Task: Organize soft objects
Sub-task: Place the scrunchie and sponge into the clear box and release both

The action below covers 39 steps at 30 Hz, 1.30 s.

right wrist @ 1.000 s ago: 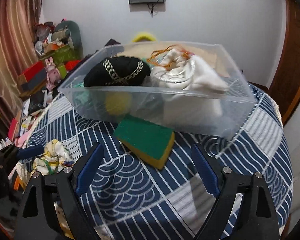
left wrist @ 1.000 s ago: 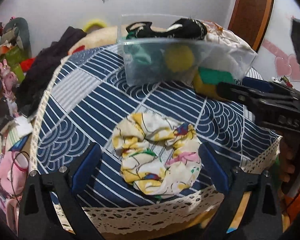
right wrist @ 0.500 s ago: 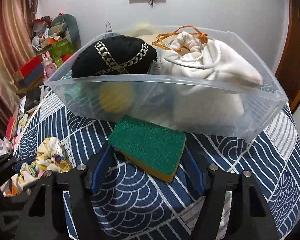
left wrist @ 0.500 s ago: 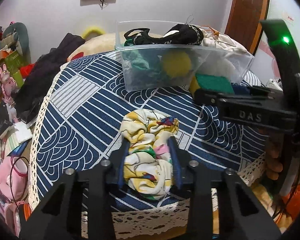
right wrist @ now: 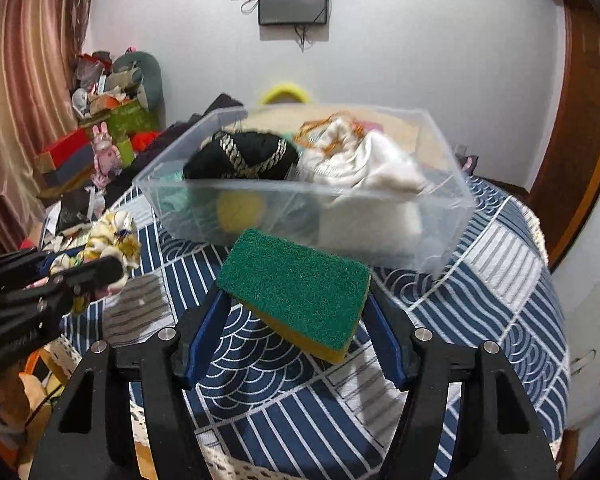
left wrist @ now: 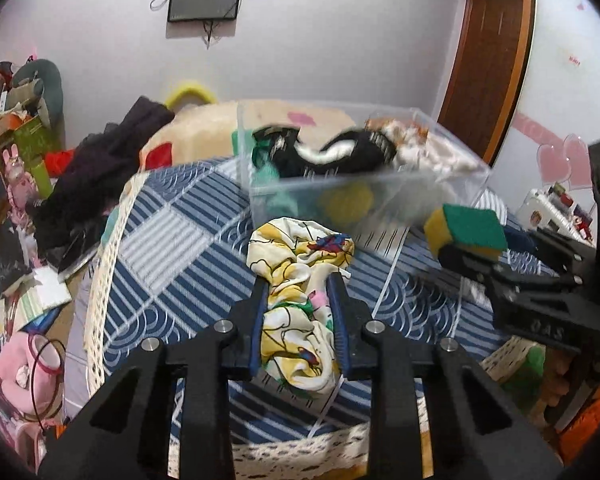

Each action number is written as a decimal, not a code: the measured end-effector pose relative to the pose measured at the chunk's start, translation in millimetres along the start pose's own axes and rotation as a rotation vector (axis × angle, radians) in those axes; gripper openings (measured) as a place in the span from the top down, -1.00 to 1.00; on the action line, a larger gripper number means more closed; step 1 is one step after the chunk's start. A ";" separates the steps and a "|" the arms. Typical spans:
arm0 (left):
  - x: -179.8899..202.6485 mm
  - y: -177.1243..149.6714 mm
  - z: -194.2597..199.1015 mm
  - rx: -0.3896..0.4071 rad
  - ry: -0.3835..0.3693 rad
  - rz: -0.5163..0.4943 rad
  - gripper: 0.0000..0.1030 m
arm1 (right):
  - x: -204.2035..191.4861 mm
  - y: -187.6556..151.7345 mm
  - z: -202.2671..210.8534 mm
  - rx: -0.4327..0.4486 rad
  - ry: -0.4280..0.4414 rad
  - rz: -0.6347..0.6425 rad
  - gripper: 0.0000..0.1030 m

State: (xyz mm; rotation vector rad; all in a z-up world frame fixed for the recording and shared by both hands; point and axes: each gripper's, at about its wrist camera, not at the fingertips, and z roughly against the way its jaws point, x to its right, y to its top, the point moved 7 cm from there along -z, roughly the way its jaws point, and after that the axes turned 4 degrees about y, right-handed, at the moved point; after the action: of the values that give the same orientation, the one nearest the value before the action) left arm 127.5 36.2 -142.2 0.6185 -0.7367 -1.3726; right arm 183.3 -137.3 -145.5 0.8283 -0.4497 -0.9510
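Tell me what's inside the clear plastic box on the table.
The box holds a black item with silver chain trim, a white drawstring bag, a yellow ball and something teal. Anything beneath these is covered.

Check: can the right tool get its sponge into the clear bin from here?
Probably yes. The right tool is shut on the sponge, clear of the tablecloth; the clear bin sits just ahead, lidless. Only its near wall and the piled contents need clearing.

Left gripper [left wrist: 300, 304] fingers closing on scrunchie [left wrist: 300, 280], right gripper [right wrist: 296, 312] clamping sponge [right wrist: 296, 288].
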 end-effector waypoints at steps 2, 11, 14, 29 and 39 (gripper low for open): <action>3.6 10.0 4.2 0.021 -0.007 -0.001 0.45 | -2.3 6.3 3.6 0.020 -0.004 -0.001 -0.22; 11.2 62.3 15.4 0.124 -0.041 -0.002 0.45 | 5.8 37.6 26.4 0.128 -0.050 0.016 -0.23; 12.6 77.9 16.7 0.151 -0.042 0.002 0.45 | 13.0 48.8 28.3 0.153 -0.067 0.014 -0.23; 17.9 103.8 -63.3 0.074 -0.021 0.006 0.44 | 14.4 76.4 -30.6 0.105 -0.038 -0.006 -0.23; 7.3 90.4 -85.7 0.024 -0.042 0.050 -0.10 | 14.9 60.2 -44.4 0.039 -0.014 -0.012 -0.42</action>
State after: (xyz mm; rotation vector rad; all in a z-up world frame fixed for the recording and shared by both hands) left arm 251.3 36.0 -126.9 0.5878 -0.7983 -1.3358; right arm 252.7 -112.3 -125.8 0.8610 -0.4774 -0.9620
